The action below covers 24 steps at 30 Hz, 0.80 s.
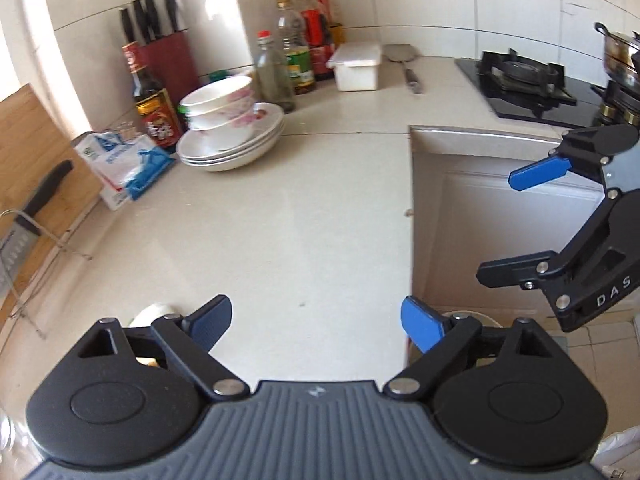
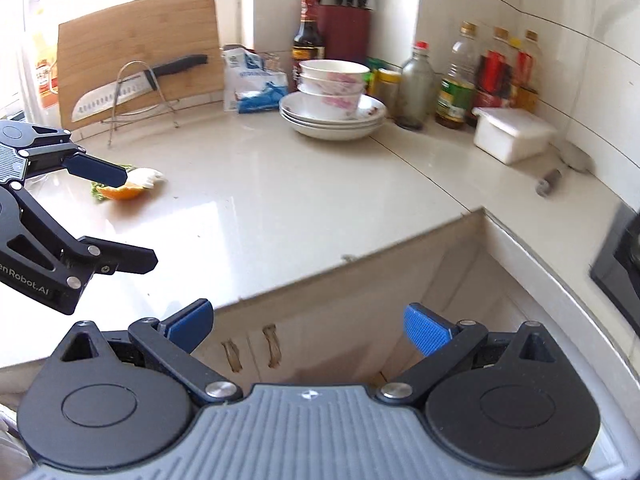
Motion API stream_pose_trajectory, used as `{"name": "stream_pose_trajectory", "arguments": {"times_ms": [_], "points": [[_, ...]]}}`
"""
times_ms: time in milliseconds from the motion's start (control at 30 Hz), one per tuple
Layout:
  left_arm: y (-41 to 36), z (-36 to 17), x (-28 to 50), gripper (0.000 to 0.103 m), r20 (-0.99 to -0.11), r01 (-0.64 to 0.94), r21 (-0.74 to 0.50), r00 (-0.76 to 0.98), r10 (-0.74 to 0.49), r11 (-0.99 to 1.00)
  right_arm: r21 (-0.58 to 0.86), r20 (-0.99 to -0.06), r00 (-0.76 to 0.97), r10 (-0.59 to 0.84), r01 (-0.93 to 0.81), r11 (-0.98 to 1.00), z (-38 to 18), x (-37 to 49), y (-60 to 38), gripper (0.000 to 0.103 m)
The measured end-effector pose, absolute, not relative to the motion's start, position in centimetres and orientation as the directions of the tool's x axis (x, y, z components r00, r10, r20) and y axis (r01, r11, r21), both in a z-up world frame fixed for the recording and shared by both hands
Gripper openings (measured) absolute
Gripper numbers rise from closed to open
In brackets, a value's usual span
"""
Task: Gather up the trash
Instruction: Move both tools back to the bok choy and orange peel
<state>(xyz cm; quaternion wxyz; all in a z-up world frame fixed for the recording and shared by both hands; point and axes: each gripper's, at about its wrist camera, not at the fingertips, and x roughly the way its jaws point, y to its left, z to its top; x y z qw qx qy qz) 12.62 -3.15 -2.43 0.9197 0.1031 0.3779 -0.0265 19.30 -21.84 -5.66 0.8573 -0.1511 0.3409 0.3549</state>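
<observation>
Beside my left gripper (image 2: pixel 120 220), jaws open and empty, lie food scraps (image 2: pixel 128 186); right gripper (image 2: pixel 310 326), also open, is farther.

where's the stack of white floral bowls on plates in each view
Left wrist view: stack of white floral bowls on plates, upper left of centre, on the counter beside the dark soy sauce bottle.
Right wrist view: the stack sits upper centre, right of the blue-and-white plastic bag.
Shared landmark: the dark red knife block behind the stack.
</observation>
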Motion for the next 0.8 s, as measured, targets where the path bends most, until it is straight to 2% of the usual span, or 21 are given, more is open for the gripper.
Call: {"name": "stream_pose_trajectory", "arguments": {"times_ms": [333, 567, 700, 800], "points": [[5.6, -3.7, 12.5, 0.092, -0.709, -0.188, 0.13, 0.669, 0.223, 0.974, -0.039, -0.686, 0.404, 0.605, -0.851, 0.524, -4.8, 22.3, -11.7, 0.103], [9.0, -6.5, 13.7, 0.089, -0.766, -0.261, 0.02, 0.616, 0.183, 0.965, -0.055, -0.699, 0.365, 0.615, -0.885, 0.463, -5.2, 23.1, -7.7, 0.103], [9.7, -7.6, 14.4, 0.081, -0.786, -0.269, -0.02, 0.599, 0.151, 0.963, -0.058, -0.706, 0.358, 0.61, -0.889, 0.455, -5.5, 23.7, -6.7, 0.103], [10.3, -8.2, 15.0, 0.08, -0.795, -0.275, -0.059, 0.595, 0.122, 0.96, -0.057, -0.712, 0.358, 0.604, -0.887, 0.458, -5.8, 24.3, -6.2, 0.103]]}}
